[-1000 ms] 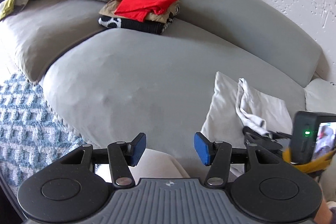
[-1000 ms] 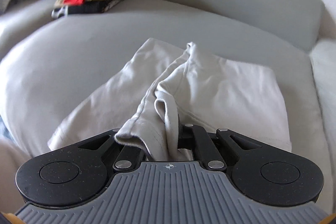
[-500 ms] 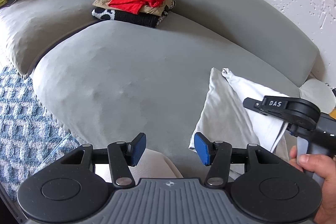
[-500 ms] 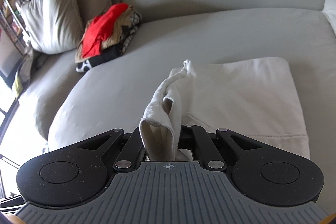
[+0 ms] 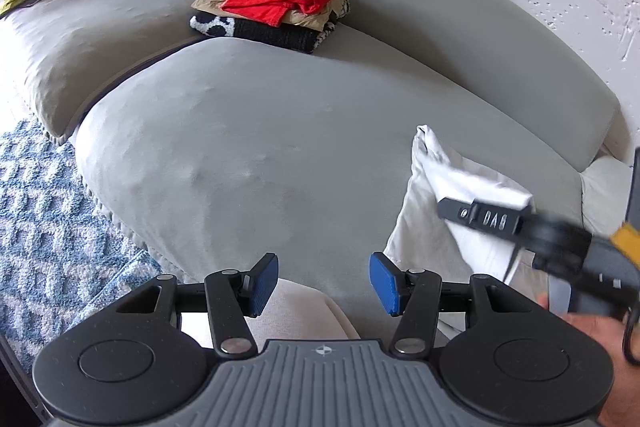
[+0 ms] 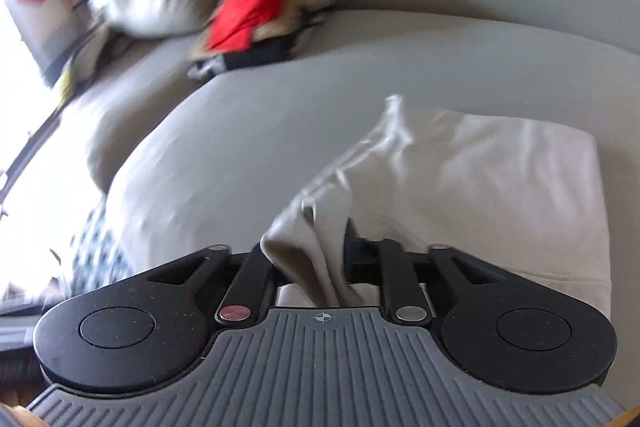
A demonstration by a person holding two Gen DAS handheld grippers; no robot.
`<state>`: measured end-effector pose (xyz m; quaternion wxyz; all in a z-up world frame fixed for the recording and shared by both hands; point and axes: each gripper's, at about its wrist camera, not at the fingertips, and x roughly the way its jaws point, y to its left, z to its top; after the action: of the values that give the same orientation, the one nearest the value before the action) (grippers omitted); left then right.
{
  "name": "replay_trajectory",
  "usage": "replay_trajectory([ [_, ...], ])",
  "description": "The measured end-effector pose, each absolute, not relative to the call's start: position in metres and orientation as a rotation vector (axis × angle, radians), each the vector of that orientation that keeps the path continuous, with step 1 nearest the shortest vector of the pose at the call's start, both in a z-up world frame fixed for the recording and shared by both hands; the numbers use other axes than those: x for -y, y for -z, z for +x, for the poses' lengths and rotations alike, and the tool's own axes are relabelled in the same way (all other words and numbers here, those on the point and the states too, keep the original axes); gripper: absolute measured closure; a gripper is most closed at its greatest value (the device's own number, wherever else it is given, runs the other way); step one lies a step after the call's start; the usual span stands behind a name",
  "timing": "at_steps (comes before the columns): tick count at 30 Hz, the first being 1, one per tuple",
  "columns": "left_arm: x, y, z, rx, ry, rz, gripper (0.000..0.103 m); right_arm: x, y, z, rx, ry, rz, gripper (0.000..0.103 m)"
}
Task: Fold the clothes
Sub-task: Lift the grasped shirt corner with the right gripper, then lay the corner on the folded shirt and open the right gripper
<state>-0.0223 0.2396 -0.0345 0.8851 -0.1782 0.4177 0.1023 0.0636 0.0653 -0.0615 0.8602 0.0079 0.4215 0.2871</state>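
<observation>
Left wrist view: my left gripper (image 5: 323, 281) hangs with its blue pads spread wide and nothing between them, over the front edge of the grey sofa (image 5: 248, 147). To its right the pale garment (image 5: 424, 227) lies on the seat, with one fold lifted by the right gripper (image 5: 480, 217). A stack of clothes (image 5: 280, 3), red on top, sits far back by the cushions. I see no basket or box anywhere.

Right wrist view: my right gripper (image 6: 320, 267) is clamped on a bunched edge of the garment (image 6: 500, 187); the rest lies flat on the seat. The frame is blurred. My worry: I hold only a narrow bunch, so a quick swing could slip it free or drag the flat layer crooked.
</observation>
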Motion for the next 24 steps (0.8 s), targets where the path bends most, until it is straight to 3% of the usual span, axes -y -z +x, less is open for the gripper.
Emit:
replay_trajectory([
  [1, -0.24, 0.035, -0.023, -0.87, -0.222, -0.371, 0.05, -0.062, 0.059, 0.06, -0.875, -0.614, 0.013, 0.062],
  [2, -0.241, 0.035, -0.023, -0.872, -0.231, -0.371, 0.05, -0.058, 0.057, 0.056, -0.86, -0.624, 0.024, 0.058],
  [6, -0.242, 0.035, -0.024, -0.876, -0.249, -0.376, 0.049, -0.015, 0.046, 0.047, -0.849, -0.618, 0.144, 0.058],
  [9, -0.238, 0.034, -0.02, -0.874, -0.235, -0.372, 0.049, 0.026, 0.041, 0.045, -0.837, -0.542, 0.22, 0.063],
  [11, -0.232, 0.034, -0.015, -0.87, -0.217, -0.364, 0.049, 0.05, 0.041, 0.044, -0.827, -0.482, 0.244, 0.077],
  [13, -0.221, 0.033, -0.009, -0.854, -0.17, -0.344, 0.05, 0.073, 0.041, 0.042, -0.813, -0.424, 0.249, 0.079],
  [16, -0.198, 0.037, 0.007, -0.834, -0.063, -0.297, 0.061, 0.098, 0.048, 0.04, -0.827, -0.372, 0.256, 0.079],
  [18, -0.184, 0.044, 0.019, -0.843, -0.007, -0.264, 0.08, 0.105, 0.055, 0.039, -0.857, -0.374, 0.258, 0.079],
  [24, -0.173, 0.07, 0.041, -0.938, -0.041, -0.183, 0.093, 0.078, 0.075, 0.032, -0.911, -0.465, 0.082, 0.079],
])
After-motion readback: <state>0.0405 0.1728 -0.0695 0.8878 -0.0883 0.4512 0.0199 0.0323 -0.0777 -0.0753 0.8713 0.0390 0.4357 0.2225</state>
